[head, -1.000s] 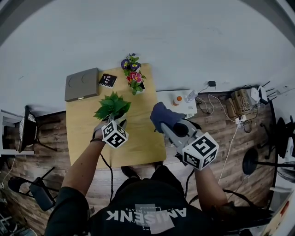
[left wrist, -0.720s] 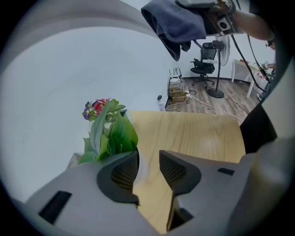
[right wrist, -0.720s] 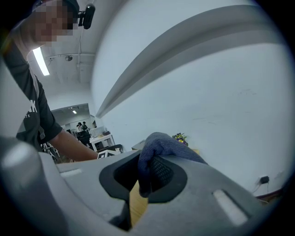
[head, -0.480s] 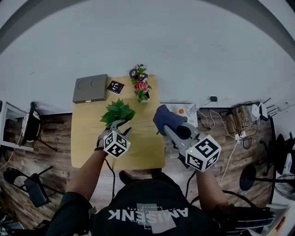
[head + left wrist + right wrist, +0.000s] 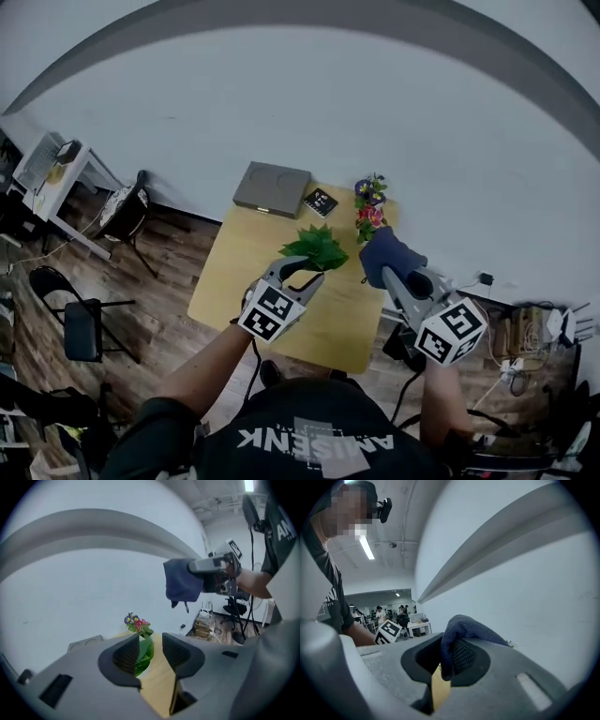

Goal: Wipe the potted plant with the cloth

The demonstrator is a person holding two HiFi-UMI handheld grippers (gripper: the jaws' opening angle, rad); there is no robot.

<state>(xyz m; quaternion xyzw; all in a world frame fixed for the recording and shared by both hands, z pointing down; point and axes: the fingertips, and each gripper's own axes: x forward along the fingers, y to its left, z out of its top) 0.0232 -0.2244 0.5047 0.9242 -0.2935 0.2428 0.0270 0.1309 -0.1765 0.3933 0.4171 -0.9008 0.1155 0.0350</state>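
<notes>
Flowers (image 5: 369, 199), grey box (image 5: 272, 189), black card (image 5: 321, 201) — all beyond potted plant (image 5: 315, 248)

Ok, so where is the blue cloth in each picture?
Head view: blue cloth sits right of centre, in the right gripper, just right of the green potted plant.
Left gripper view: upper right, hanging from that gripper.
Right gripper view: low centre, pinched between its jaws.
Shared landmark: the wooden table, also at and.
</notes>
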